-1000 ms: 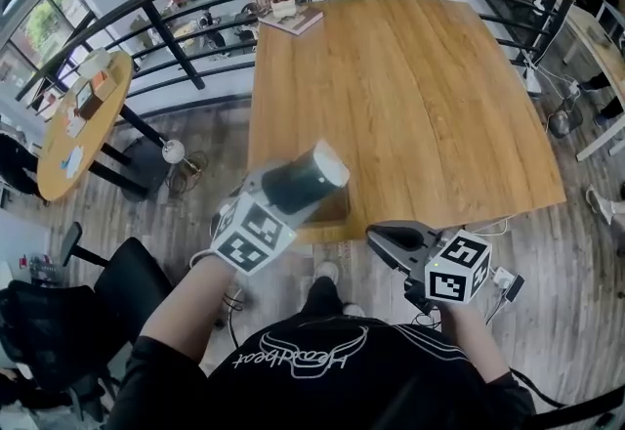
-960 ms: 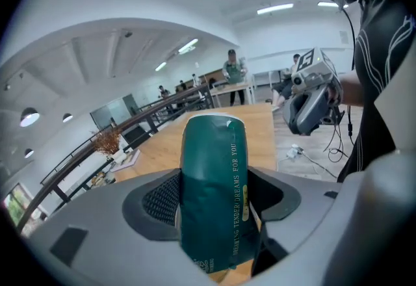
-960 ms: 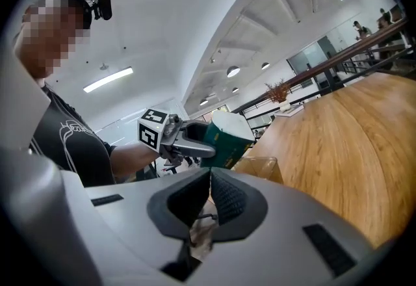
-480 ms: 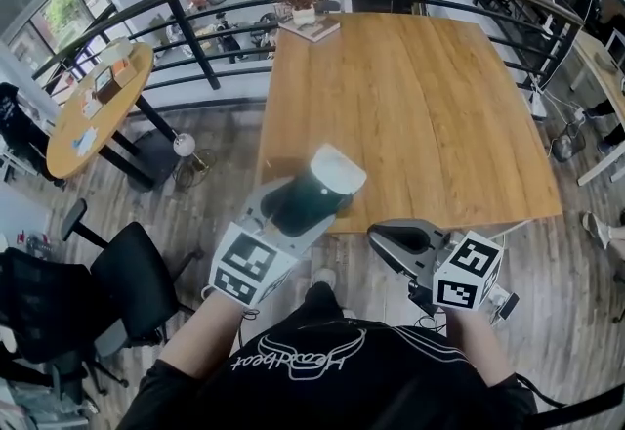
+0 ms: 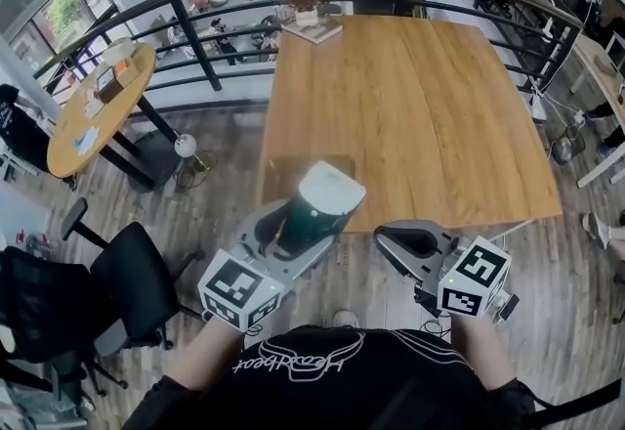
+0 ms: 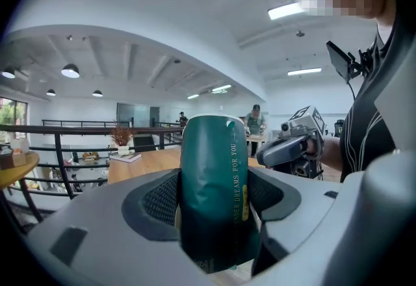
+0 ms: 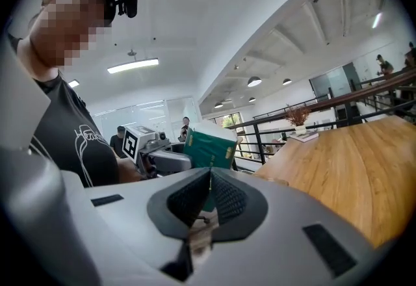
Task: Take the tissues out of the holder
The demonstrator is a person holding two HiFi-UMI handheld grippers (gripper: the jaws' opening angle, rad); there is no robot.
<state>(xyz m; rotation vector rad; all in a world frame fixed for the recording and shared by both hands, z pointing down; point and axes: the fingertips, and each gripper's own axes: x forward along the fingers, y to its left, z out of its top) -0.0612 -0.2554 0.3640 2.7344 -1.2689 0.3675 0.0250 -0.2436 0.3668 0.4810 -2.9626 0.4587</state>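
Your left gripper (image 6: pixel 214 197) has its jaws clamped on the tissue holder (image 6: pixel 212 168) — the dark green tube fills the gap between them and is gripped on both sides, low on its body. That grip leaves the tube's far end free, which is likely the point: one tool steadies the holder so the other can draw the tissues out. Your right gripper (image 7: pixel 209 177) has its jaws pressed together with nothing between them, so it would have to open before it could pinch anything. It sits near the holder but apart from it. In the head view the holder is up in the air, tilted away from you, by the near edge of the tabletop (image 5: pixel 410 96) — not resting on it. Its white end (image 5: pixel 332 187) faces up and away. Whether that is tissue or a cap I cannot tell.
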